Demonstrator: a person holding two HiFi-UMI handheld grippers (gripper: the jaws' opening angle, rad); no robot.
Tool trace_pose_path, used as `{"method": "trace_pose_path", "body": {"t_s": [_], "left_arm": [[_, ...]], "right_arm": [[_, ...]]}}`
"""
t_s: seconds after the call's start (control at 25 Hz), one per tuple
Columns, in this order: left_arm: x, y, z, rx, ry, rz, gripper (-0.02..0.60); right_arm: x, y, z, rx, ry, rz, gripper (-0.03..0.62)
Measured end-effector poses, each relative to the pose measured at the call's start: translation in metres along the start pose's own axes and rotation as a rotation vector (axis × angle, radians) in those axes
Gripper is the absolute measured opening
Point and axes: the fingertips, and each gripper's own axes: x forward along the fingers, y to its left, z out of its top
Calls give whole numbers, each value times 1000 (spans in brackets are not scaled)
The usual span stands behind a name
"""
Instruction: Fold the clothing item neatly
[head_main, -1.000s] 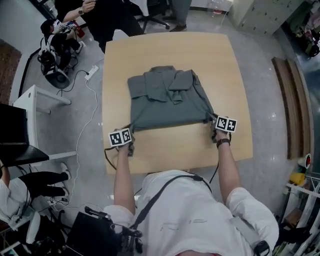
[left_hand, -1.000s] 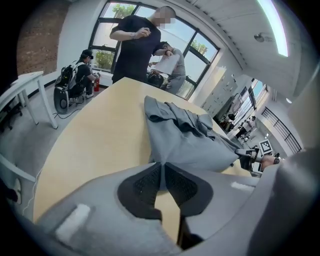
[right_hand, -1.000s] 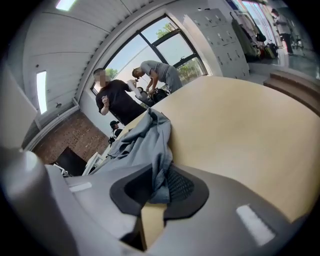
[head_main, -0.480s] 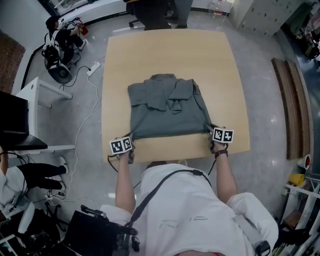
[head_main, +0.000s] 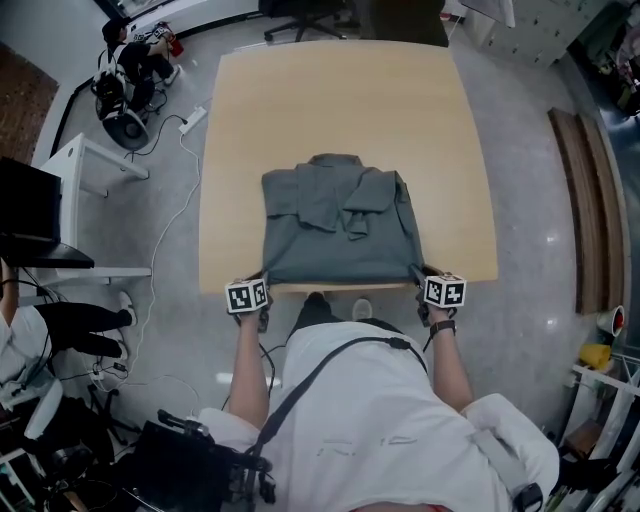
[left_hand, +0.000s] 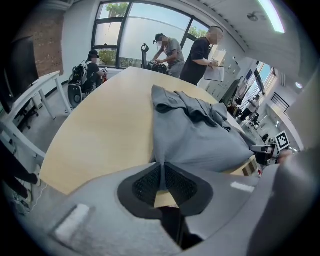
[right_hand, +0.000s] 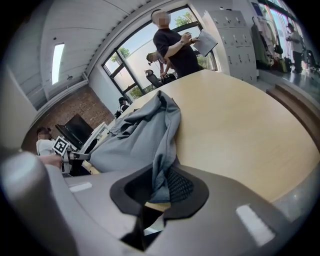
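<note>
A grey-green shirt (head_main: 338, 232) lies on the wooden table (head_main: 345, 110), sleeves folded in over its middle, its near hem at the table's near edge. My left gripper (head_main: 258, 285) is shut on the hem's left corner (left_hand: 161, 165); the fabric shows pinched between its black pads (left_hand: 176, 185). My right gripper (head_main: 425, 278) is shut on the hem's right corner (right_hand: 161, 177), where bunched cloth fills the jaws. In the left gripper view the shirt (left_hand: 195, 135) stretches away toward the collar. In the right gripper view the shirt (right_hand: 140, 135) slopes off to the left.
The table's far half is bare wood. People stand beyond the table's far edge (left_hand: 200, 50). A white desk (head_main: 75, 190) and cables (head_main: 165, 240) are on the floor at left, dark boards (head_main: 590, 200) at right. My body is close against the near edge.
Both grippers have pulled the shirt toward me, so its near hem has slid from mid-table to the near edge. I have stepped back with it. The grips have not changed.
</note>
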Motion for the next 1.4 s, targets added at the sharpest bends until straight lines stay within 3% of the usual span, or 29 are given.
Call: {"method": "trace_pose_path", "body": {"t_s": [0.2,0.44,0.56,0.64,0.72,0.84,0.96,1.12,1.24,1.4], "left_arm": [[-10,-7,-23,-8,-39,68,72],[-54,6,-20,-26,-162,154,89],[-79,18,-17,-39,-231,163,79],[-98,17,-19,-50,-277,155,40],[-111,5,-17,-48,-325,114,2],[-129,-41,10,13,-406,-36,0],[-165,-88,41,104,-502,-173,0],[-225,-123,72,209,-626,-245,0],[-259,-155,90,286,-710,-289,0],[-293,-175,136,343,-815,-313,0]], "right_arm": [[-14,-8,-13,-10,-55,13,60],[-28,-16,-3,0,-168,-11,121],[-42,-18,4,16,-242,-66,78],[-59,-8,0,20,-285,-79,50],[-73,16,-2,31,-324,-41,5],[-86,74,5,34,-368,90,0],[-96,158,11,-91,-405,181,6],[-102,265,27,-220,-465,281,6],[-122,310,50,-304,-528,283,6],[-155,351,115,-372,-683,231,6]]}}
